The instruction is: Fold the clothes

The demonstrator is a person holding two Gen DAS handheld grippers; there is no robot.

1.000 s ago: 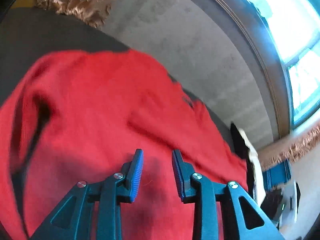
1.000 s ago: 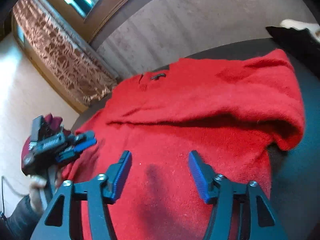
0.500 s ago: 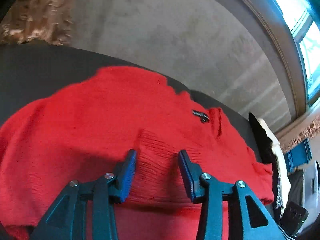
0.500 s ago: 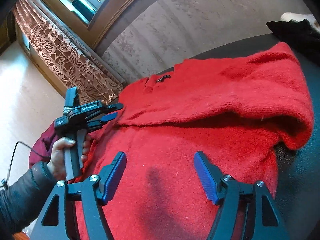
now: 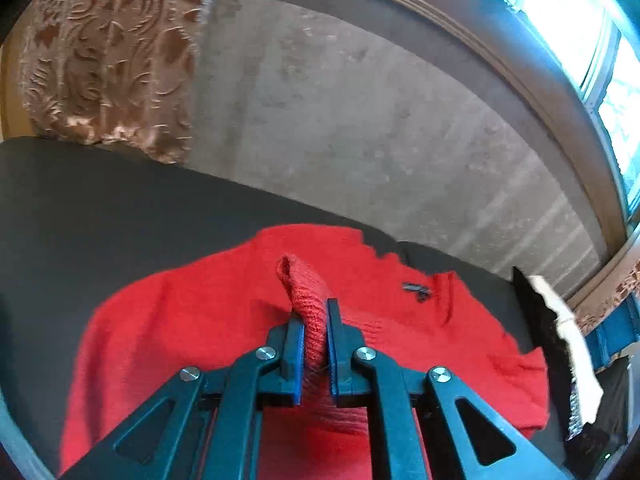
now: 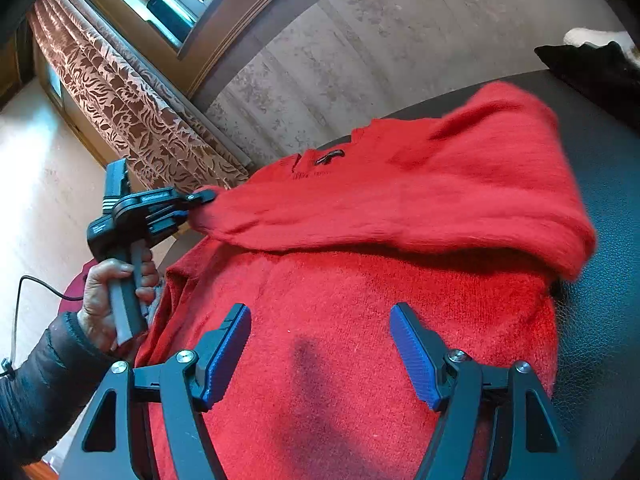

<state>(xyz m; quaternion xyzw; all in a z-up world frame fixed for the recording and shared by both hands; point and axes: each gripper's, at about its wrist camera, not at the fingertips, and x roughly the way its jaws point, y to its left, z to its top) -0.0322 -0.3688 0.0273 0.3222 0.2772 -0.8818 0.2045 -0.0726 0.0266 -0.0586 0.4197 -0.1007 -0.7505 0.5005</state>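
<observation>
A red knitted sweater (image 6: 360,320) lies spread on a dark leather surface (image 6: 600,168), one sleeve folded across its chest. In the left wrist view my left gripper (image 5: 315,320) is shut on the ribbed sleeve cuff (image 5: 304,284), which sticks up between the fingers above the red sweater (image 5: 180,320). The right wrist view shows the same left gripper (image 6: 200,198) at the far left, pinching the sleeve end and held by a hand (image 6: 108,292). My right gripper (image 6: 320,344) hovers wide open over the sweater's lower body, nothing between its blue pads (image 6: 224,356).
A black and white garment (image 5: 560,344) lies at the right end of the dark surface (image 5: 100,208); it also shows in the right wrist view as dark cloth (image 6: 592,68). A patterned brown curtain (image 6: 132,108), a grey wall (image 5: 360,128) and a window (image 5: 560,8) stand behind.
My left gripper has shut on the sleeve cuff and lifted it. The right gripper stayed open, shifting only slightly over the sweater body.
</observation>
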